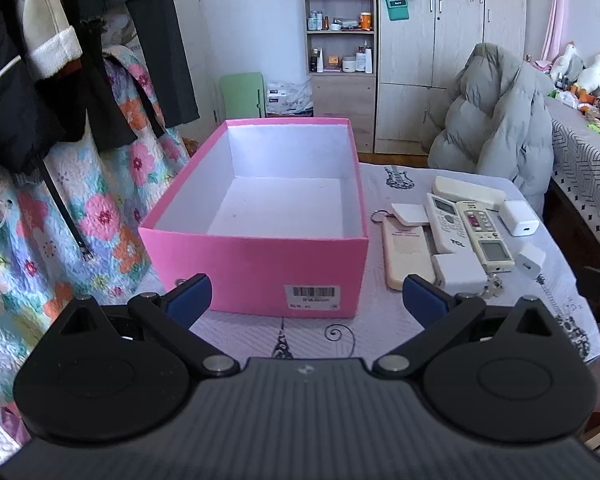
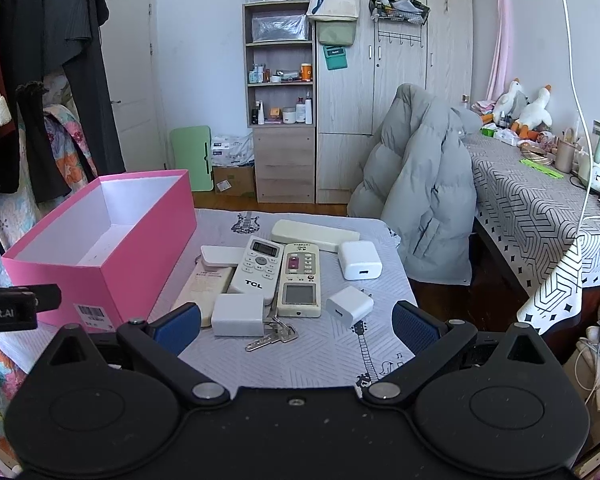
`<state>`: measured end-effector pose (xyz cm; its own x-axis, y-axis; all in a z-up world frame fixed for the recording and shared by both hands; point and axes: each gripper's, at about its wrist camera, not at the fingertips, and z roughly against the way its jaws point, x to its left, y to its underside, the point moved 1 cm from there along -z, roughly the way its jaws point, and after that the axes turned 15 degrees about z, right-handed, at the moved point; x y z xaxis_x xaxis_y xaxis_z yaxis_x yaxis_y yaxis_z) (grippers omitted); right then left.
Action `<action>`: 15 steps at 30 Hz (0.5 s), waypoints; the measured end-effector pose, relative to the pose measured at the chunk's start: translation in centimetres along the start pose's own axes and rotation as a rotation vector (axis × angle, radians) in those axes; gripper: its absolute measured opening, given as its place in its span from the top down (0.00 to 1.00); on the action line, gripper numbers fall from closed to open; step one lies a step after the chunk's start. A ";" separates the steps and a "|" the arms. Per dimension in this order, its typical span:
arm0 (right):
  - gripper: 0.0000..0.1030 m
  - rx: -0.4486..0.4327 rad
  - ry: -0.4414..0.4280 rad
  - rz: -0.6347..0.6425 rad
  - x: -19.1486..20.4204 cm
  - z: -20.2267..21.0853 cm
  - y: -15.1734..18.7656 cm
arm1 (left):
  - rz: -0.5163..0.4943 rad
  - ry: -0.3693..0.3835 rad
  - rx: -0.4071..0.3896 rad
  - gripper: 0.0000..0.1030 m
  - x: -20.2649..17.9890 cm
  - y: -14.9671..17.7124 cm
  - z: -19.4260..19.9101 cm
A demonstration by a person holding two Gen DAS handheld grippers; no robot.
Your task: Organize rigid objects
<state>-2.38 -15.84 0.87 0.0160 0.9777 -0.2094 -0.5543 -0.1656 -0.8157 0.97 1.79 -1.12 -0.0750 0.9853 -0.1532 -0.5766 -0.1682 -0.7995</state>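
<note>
Soft, cool daylight fills the room, even and a touch bluish.

It seems to come from the right, where the pink curtain [image 2: 499,36] glows; shadows under the pink box [image 1: 260,256] and the remotes on the bench [image 2: 312,356] are faint and blurred. No harsh glare, only a mild sheen on the white charger [image 2: 359,266]. Both views are sharp in the middle, while the fisheye bends the wardrobe [image 2: 396,92] and hanging clothes [image 1: 28,80] outward, with dark vignetting in the corners.

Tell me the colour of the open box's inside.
White inside the pink box; clearest in the left wrist view.
</note>
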 end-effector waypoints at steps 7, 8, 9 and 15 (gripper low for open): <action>0.00 0.010 -0.002 0.002 0.0 -0.2 0.3 | -0.033 0.008 0.011 0.00 -0.2 0.0 0.1; 0.00 0.012 -0.001 0.002 0.0 -0.3 0.3 | -0.035 0.010 0.009 0.00 -0.3 0.1 0.2; 0.00 0.011 0.001 0.001 -0.1 -0.3 0.3 | -0.038 0.011 0.007 0.00 -0.3 0.1 0.2; 0.00 0.002 0.005 -0.002 -0.1 -0.2 0.1 | -0.042 0.033 0.045 0.00 -0.7 0.3 -0.3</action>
<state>-2.28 -16.01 0.66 0.0212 0.9775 -0.2098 -0.5558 -0.1629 -0.8152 1.13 1.00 -1.42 -0.0233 0.9899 -0.1397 -0.6146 -0.1244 -0.7790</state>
